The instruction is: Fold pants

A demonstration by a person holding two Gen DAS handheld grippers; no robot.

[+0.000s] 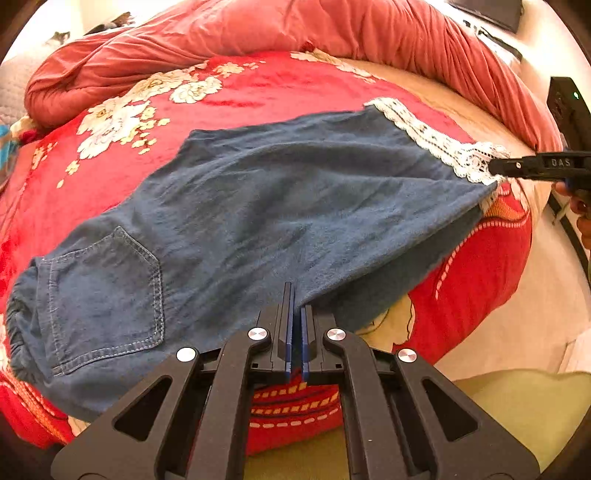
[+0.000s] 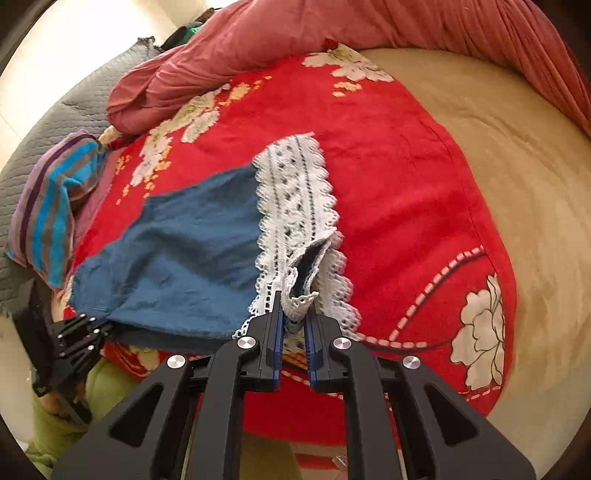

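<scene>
Two grippers hold the blue pants (image 1: 258, 206) along their near edge, and we are mid-fold. Our left gripper (image 1: 295, 295) has its jaws clenched on the denim partway along the leg; our right gripper (image 2: 295, 310) pinches the white lace cuff (image 2: 295, 206) at the leg end, its jaws nearly closed around a bunched bit of lace. The pants lie lengthwise on the red floral blanket (image 1: 258, 85), waistband and back pocket (image 1: 107, 291) at the left, the held edge raised slightly off the bed.

We judge the legs already laid together, so the step in hand seems to be doubling the length. The next move calls for carrying the cuff end over toward the waistband while keeping the cloth taut between our grips, so it lands square.

A rolled pink quilt (image 1: 332, 29) runs along the far side, and a striped cloth (image 2: 48, 214) sits beyond the waistband end. Neither touches the pants, though the striped cloth lies near where the fold would land.
</scene>
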